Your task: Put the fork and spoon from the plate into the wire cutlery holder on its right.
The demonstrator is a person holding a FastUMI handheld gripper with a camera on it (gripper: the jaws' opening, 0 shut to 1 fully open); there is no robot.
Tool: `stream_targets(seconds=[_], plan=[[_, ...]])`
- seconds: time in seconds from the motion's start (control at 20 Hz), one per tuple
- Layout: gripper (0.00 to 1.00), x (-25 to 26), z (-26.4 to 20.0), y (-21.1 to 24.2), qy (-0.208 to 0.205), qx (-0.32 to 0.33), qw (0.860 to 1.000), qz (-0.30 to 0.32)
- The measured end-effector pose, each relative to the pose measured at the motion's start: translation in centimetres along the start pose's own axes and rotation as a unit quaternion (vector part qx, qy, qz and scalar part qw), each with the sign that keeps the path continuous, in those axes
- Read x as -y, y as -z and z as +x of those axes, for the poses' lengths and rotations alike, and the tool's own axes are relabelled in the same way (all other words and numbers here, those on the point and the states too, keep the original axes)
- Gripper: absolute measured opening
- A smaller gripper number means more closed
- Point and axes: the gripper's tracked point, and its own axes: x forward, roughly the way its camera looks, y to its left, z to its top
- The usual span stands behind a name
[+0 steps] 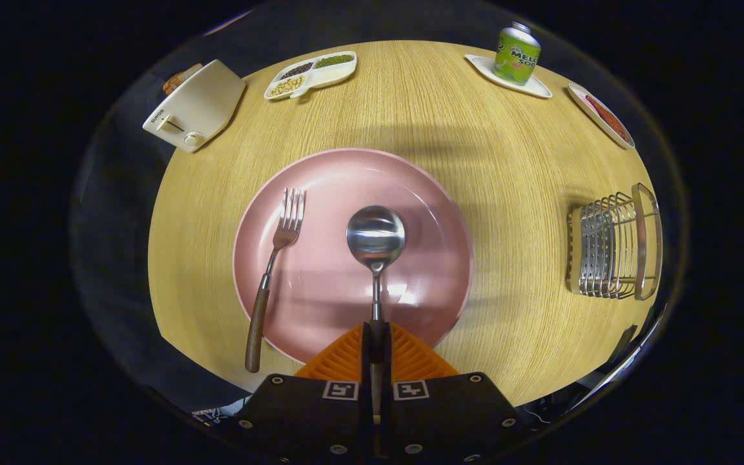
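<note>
The gripper (376, 339) was clamped on the handle of the spoon (376, 242), both fingers pressing it, its bowl over the pink plate (320, 297). The fork (275, 271) lay on the plate's left rim. The wire cutlery holder (614, 252) stood apart on the table (507, 194), to the right.

The handheld two-finger gripper (376, 342) reaches forward over the near rim of a round pink plate (320, 303), its two ribbed fingers (346, 358) drawn tight together and pressing from left and right on the dark handle of a polished metal spoon (376, 239), whose bowl points away toward the far side
</note>
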Motion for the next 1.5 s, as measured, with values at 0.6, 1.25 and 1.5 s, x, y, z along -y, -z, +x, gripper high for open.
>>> stream_targets(seconds=[0.6, 1.25, 1.5], plan=[[0.05, 4.7, -8.8, -1.9, -0.018, 0.098, 0.995, 0.027], [0.05, 18.7, -11.8, -1.1, 0.071, 0.097, 0.989, 0.091], [0.06, 20.9, -10.2, -0.9, 0.081, 0.075, 0.99, 0.089]])
